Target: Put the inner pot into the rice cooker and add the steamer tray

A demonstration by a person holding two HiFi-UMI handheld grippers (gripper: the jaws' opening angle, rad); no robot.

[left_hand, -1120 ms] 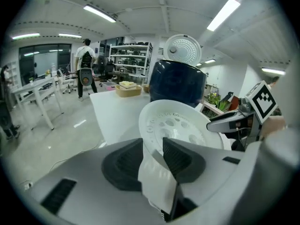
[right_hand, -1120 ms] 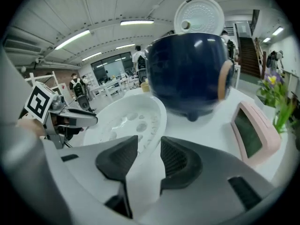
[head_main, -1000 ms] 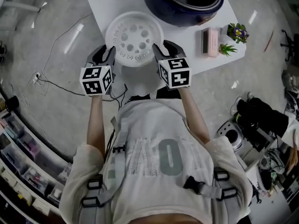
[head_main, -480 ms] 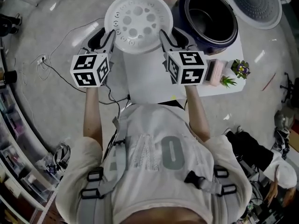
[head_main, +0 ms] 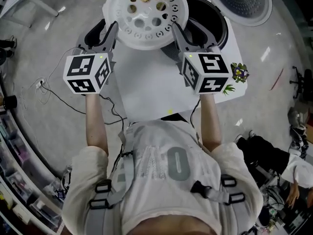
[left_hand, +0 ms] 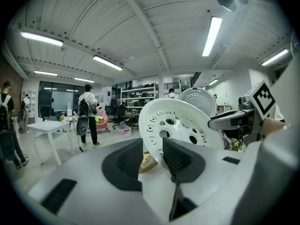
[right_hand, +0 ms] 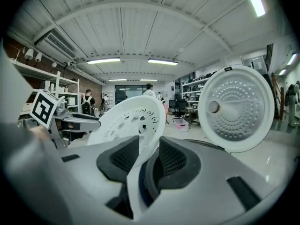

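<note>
The white steamer tray (head_main: 145, 16), a round dish with holes, hangs in the air between my two grippers, above the table's far side. My left gripper (head_main: 111, 31) is shut on the tray's left rim and my right gripper (head_main: 177, 33) on its right rim. In the left gripper view the tray (left_hand: 176, 125) stands tilted, its edge between the pads of the left gripper (left_hand: 152, 153). In the right gripper view the rim of the tray (right_hand: 129, 123) sits in the right gripper (right_hand: 149, 156). The dark rice cooker (head_main: 210, 28) stands open just right of the tray, its inside dark.
The cooker's raised lid (head_main: 239, 1) shows its white perforated inner face, also large at the right gripper view's lid (right_hand: 234, 108). The white table (head_main: 146, 87) carries small potted plants (head_main: 238, 73) at its right edge. Cables (head_main: 49, 92) lie on the floor at left.
Both grippers have risen with the tray, off the table's near part and toward the cooker. The cooker and its open lid have come into full view.
</note>
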